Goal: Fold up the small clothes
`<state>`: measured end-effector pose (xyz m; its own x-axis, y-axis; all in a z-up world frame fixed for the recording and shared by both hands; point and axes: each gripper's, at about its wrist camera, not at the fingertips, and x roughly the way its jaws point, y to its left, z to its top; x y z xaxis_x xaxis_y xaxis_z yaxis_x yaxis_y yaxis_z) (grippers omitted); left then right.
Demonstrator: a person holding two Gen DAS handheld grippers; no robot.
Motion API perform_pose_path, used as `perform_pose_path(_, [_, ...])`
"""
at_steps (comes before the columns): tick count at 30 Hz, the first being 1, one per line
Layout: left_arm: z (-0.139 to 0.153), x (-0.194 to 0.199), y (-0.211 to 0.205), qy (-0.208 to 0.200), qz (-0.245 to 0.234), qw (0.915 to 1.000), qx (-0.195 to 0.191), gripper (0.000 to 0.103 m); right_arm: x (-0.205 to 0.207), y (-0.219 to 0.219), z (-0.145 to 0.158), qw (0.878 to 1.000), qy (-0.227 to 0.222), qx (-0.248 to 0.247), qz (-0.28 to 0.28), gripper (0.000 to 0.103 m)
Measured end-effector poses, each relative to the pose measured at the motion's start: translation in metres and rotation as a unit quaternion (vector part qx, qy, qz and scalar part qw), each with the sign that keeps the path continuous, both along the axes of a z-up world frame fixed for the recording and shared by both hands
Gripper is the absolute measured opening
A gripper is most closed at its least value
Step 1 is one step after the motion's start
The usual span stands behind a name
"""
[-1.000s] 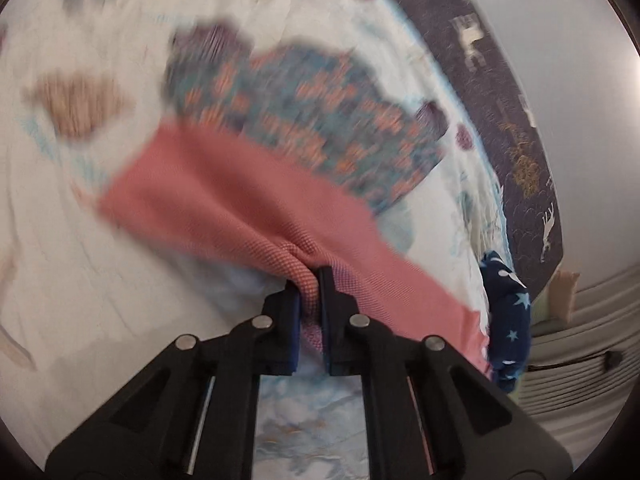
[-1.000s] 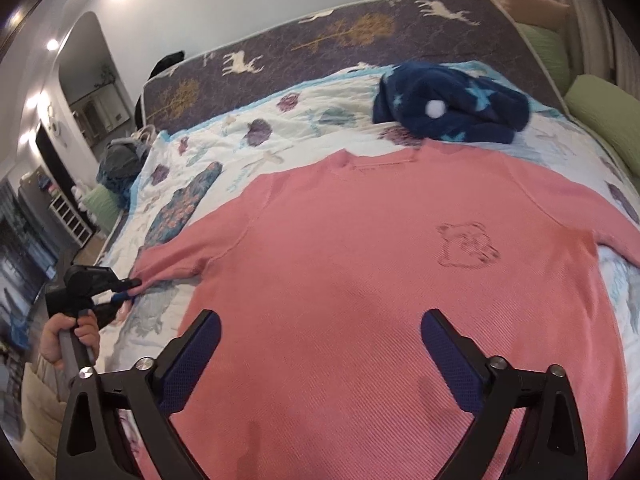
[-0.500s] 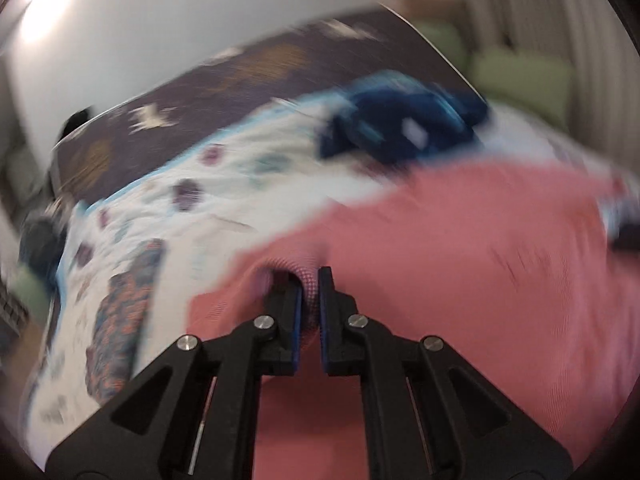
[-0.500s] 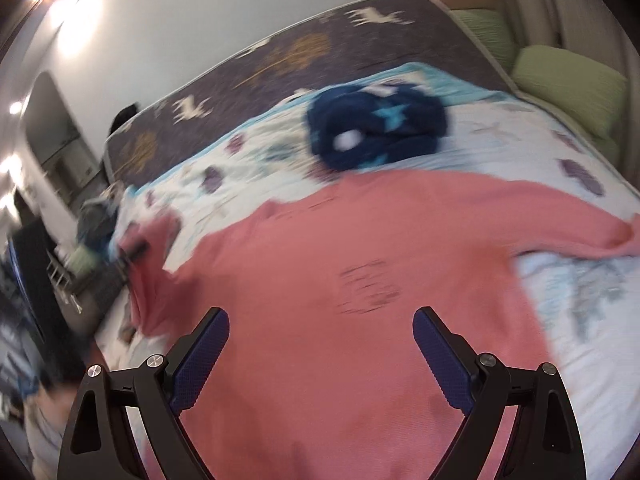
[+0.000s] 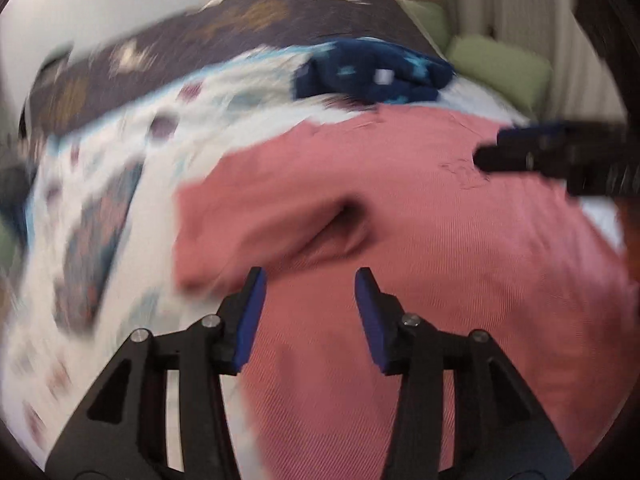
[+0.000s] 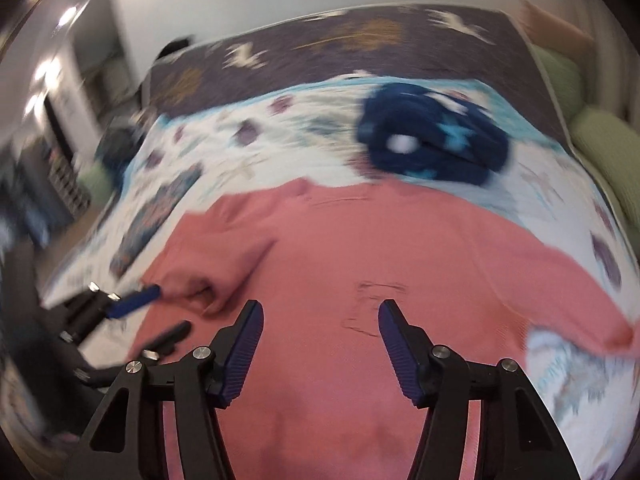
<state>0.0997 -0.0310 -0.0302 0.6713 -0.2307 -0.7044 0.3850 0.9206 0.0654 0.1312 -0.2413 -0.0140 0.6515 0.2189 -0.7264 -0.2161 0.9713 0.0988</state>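
A pink sweater (image 5: 440, 248) (image 6: 360, 248) lies flat on the bed, front up, with a small stitched figure on the chest. Its left sleeve (image 5: 272, 216) (image 6: 208, 264) is folded inward over the body. My left gripper (image 5: 308, 276) hovers just behind that sleeve's cuff; its jaws are opening and nothing is between them. In the right wrist view it shows at the left edge (image 6: 160, 314). My right gripper (image 6: 320, 308) hangs over the sweater's middle, jaws closing on nothing. The other sleeve (image 6: 580, 280) stretches out to the right.
A crumpled navy garment with stars (image 6: 432, 140) (image 5: 372, 76) lies beyond the collar. A folded floral piece (image 6: 156, 216) (image 5: 92, 240) lies at the left on the white quilt (image 6: 280, 136). Green pillows (image 6: 600, 140) line the right; a dark deer-print blanket (image 6: 360, 48) covers the far edge.
My left gripper carried the left sleeve in over the sweater's body, then opened and let it go. The right gripper's jaws have narrowed and it shifted slightly over the sweater.
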Motion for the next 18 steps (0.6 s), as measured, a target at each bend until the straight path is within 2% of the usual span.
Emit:
perform_pose_path(1, [-0.003, 0.001, 0.019, 0.011, 0.025, 0.9995, -0.015, 0.048, 0.001, 0.015, -0.001, 1.000, -0.003, -0.014, 0.022, 0.058])
perform_pose_path(2, [-0.006, -0.001, 0.044, 0.014, 0.070, 0.9973, -0.018, 0.048, 0.002, 0.028, -0.002, 0.999, -0.005, -0.025, 0.042, 0.055])
perform_pose_path(5, [-0.015, -0.004, 0.089, 0.013, 0.157, 0.9875, -0.004, 0.048, 0.005, 0.083, -0.007, 0.990, -0.014, -0.065, 0.126, 0.046])
perform_pose_path(7, [-0.017, -0.007, 0.107, 0.022, 0.180, 0.9831, -0.024, 0.048, 0.009, 0.123, -0.014, 0.980, -0.017, -0.088, 0.178, 0.042])
perform_pose_path(9, [-0.017, -0.012, 0.117, 0.024, 0.193, 0.9801, -0.043, 0.048, 0.015, 0.152, -0.022, 0.971, -0.019, -0.109, 0.211, 0.041])
perform_pose_path(12, [-0.017, -0.016, 0.115, 0.020, 0.193, 0.9799, -0.045, 0.048, 0.027, 0.190, -0.039, 0.956, -0.027, -0.161, 0.243, 0.041])
perform_pose_path(15, [-0.018, -0.017, 0.116, 0.024, 0.189, 0.9802, -0.054, 0.048, 0.044, 0.207, -0.057, 0.952, -0.010, -0.187, 0.243, 0.040])
perform_pose_path(16, [-0.017, -0.016, 0.119, 0.026, 0.187, 0.9802, -0.060, 0.048, 0.051, 0.207, -0.063, 0.952, 0.001, -0.188, 0.241, 0.036])
perform_pose_path(18, [-0.014, -0.009, 0.123, 0.029, 0.180, 0.9807, -0.070, 0.048, 0.062, 0.201, -0.070, 0.956, 0.019, -0.184, 0.226, 0.016])
